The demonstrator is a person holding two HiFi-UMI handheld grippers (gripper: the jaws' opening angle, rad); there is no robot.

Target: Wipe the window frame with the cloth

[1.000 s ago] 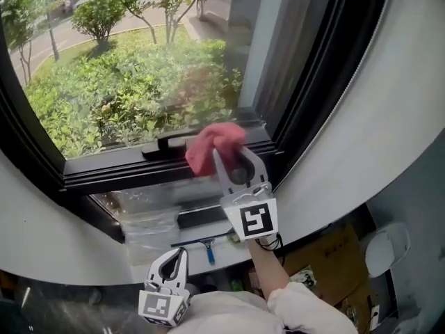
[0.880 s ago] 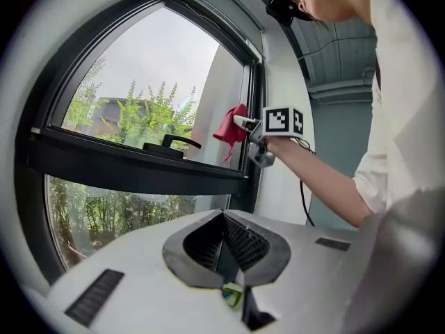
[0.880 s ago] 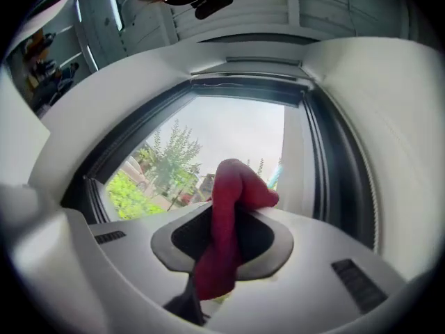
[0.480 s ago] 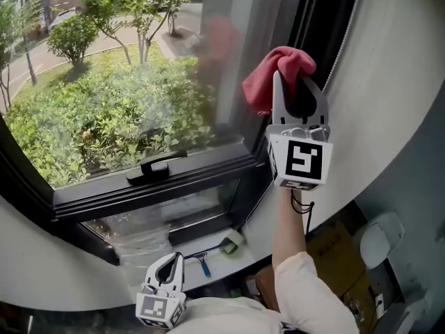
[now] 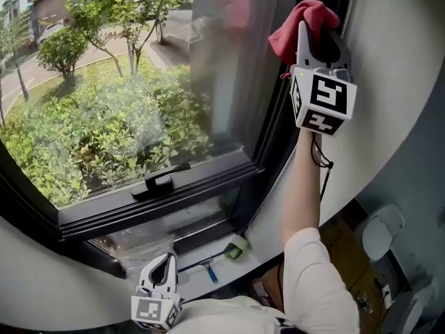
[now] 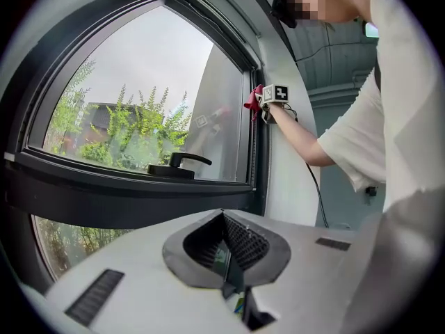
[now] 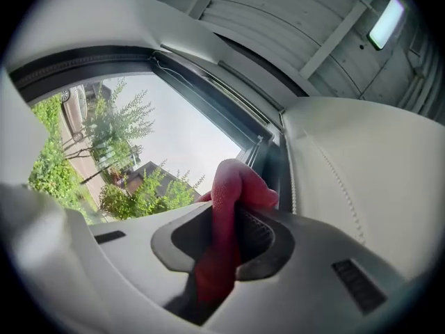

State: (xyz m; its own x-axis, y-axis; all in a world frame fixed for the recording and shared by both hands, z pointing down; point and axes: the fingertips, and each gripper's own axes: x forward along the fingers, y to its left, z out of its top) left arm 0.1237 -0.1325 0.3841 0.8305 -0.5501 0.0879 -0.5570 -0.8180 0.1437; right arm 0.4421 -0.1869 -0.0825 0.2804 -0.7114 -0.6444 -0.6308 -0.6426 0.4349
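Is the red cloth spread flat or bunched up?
Bunched: the red cloth bulges in a wad from the right gripper's shut jaws.

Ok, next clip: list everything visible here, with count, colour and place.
cloth: one, red, at the frame's right upright.
window frame: one, black, around the glass.
window handle: one, black, on the lower rail.
squeegee: one, blue handle, on the sill below.
plastic sheet: one, clear, left of the squeegee.
cardboard box: one, brown, lower right.
right gripper: one, white, held high, shut on the cloth.
left gripper: one, white, low by the body, jaws together, empty.
forearm: one, bare below a white sleeve, reaching up.
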